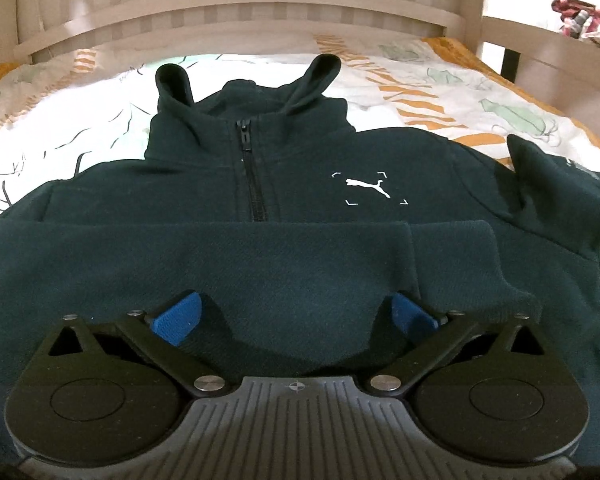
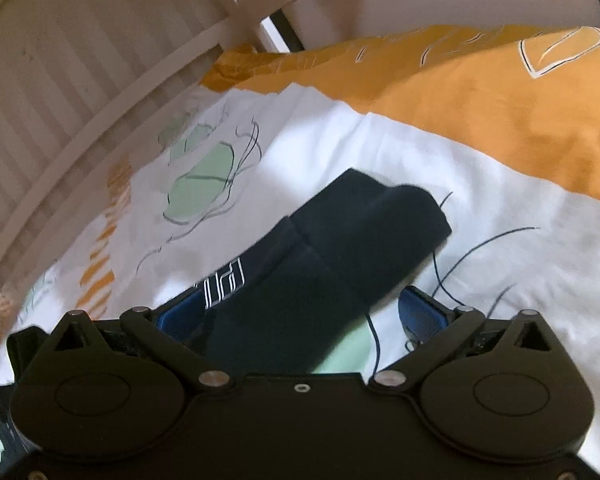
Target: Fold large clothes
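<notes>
A dark hoodie (image 1: 300, 168) lies front up on the bed in the left wrist view, with a zip at the neck, a white logo (image 1: 370, 188) on the chest and the hood at the far end. One sleeve (image 1: 260, 260) is folded across the chest, its cuff (image 1: 452, 248) to the right. My left gripper (image 1: 296, 316) hangs low over this sleeve, open wide, its blue pads (image 1: 178, 316) apart on the fabric. In the right wrist view the other sleeve (image 2: 340, 264) stretches over the sheet, cuff (image 2: 380, 220) farthest away. My right gripper (image 2: 302, 314) stands open around it, the sleeve nearer the left pad (image 2: 180, 314).
The bed cover (image 1: 420, 80) is white with orange and green prints, and an orange band (image 2: 480, 100) runs along its right side. A slatted wooden headboard (image 1: 260, 0) stands behind the hood. A heap of coloured clothes (image 1: 584, 20) sits beyond the bed rail at the upper right.
</notes>
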Demonstrator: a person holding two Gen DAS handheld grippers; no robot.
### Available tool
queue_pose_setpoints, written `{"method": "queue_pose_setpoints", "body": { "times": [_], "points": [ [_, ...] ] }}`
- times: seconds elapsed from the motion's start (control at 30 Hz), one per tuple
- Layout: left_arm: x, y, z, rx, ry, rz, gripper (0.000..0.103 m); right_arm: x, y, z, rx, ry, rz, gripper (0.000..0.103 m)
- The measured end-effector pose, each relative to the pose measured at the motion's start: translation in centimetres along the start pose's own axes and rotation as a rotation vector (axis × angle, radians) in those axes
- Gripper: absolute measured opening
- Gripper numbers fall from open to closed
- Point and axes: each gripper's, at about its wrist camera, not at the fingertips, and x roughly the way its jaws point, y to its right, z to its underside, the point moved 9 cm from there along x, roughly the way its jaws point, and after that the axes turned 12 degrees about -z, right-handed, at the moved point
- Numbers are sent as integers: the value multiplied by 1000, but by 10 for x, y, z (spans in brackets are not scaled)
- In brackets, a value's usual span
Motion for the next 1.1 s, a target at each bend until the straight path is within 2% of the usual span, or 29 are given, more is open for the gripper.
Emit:
{"method": "queue_pose_setpoints", "body": {
  "times": [0.17, 0.23, 0.3, 0.33, 0.37, 0.4, 0.53, 0.67, 0.77, 0.93, 1.0, 1.1],
  "points": [
    [0, 1, 1, 1, 4, -3, 103, 0, -3, -1, -22, -3, 9, 102],
    [0, 1, 0, 0, 5, -3, 103, -4, -1, -3, -9, 10, 15, 88],
    [0, 1, 0, 0, 5, -2, 103, -8, 3, -7, 10, 25, 38, 55],
    [0, 1, 0, 0, 5, -2, 103, -11, 5, -10, 27, 30, 30, 47],
    [0, 1, 0, 1, 6, -3, 103, -13, 5, -11, 49, 31, 0, 34],
    [0, 1, 0, 0, 6, -2, 103, -15, 4, -14, 64, 37, -18, 31],
    [0, 1, 1, 1, 5, -3, 103, -31, -33, -29, -33, 80, -51, 28],
    [0, 0, 0, 4, 2, -4, 103, -58, -107, -40, -183, 126, -169, 27],
    [0, -1, -3, -1, -13, 8, 103, -81, -165, -33, -280, 130, -251, 27],
    [-10, -16, -10, -30, -66, 109, 101, -109, -267, 7, -421, 89, -400, 27],
    [-18, -36, -13, -93, -64, 136, 101, -116, -301, 30, -447, 62, -458, 27],
    [-32, -80, -17, -195, -42, 122, 101, -114, -347, 73, -500, -9, -528, 27]
  ]
}}
